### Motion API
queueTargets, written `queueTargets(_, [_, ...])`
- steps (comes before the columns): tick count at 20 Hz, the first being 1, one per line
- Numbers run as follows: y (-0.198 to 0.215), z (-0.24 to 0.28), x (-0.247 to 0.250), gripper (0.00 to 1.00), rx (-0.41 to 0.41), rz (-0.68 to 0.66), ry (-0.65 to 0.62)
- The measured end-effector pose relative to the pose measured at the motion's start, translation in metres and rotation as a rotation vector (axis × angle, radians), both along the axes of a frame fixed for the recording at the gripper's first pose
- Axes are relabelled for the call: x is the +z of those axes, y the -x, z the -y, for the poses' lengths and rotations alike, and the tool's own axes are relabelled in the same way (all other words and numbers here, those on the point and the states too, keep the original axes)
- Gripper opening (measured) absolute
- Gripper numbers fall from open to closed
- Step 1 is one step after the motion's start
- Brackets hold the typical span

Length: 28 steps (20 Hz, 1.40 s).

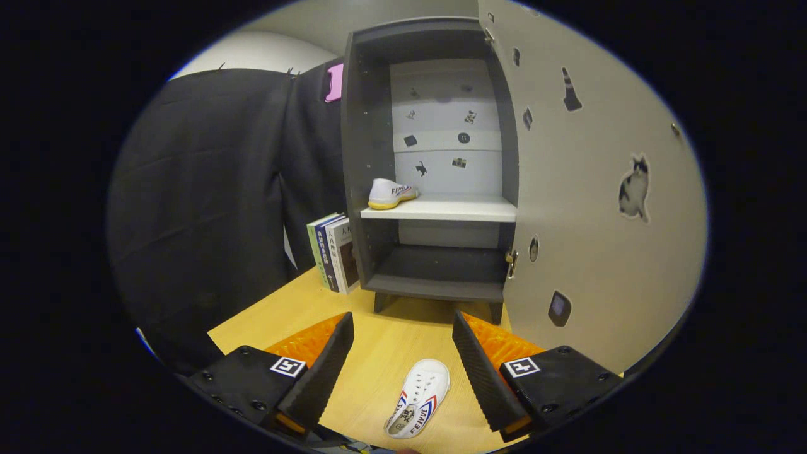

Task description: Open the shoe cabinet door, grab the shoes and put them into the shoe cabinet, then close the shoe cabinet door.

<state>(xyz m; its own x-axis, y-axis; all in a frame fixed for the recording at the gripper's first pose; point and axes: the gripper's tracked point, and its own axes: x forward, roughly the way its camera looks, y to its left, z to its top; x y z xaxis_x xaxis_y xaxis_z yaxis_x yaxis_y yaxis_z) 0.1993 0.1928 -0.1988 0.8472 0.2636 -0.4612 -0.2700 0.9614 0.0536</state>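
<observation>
The dark grey shoe cabinet stands on the wooden table beyond my fingers, its door swung wide open to the right. One white shoe with a yellow sole rests on the left part of the white middle shelf. A second white shoe with red and blue stripes lies on the table low between my fingers, toe pointing toward the cabinet. My gripper is open above it, and nothing is held between the fingers.
A few upright books lean against the cabinet's left side. The wooden table runs from the cabinet to me. The open door, covered in stickers, stands close on the right. Black cloth hangs at the left.
</observation>
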Motion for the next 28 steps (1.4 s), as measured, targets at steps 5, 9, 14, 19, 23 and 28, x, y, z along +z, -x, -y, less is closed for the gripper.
queueTargets(5, [-0.004, -0.008, -0.063, 0.98, 0.001, -0.122, 0.042])
queueTargets(9, [-0.002, -0.014, -0.105, 0.98, 0.009, -0.204, 0.071])
queueTargets(14, [0.005, -0.013, -0.151, 0.98, 0.020, -0.297, 0.123])
queueTargets(19, [0.015, -0.017, -0.189, 0.98, 0.035, -0.382, 0.155])
queueTargets(23, [0.020, -0.013, -0.214, 0.96, 0.034, -0.437, 0.190])
queueTargets(28, [0.035, -0.011, -0.243, 0.91, 0.040, -0.543, 0.226])
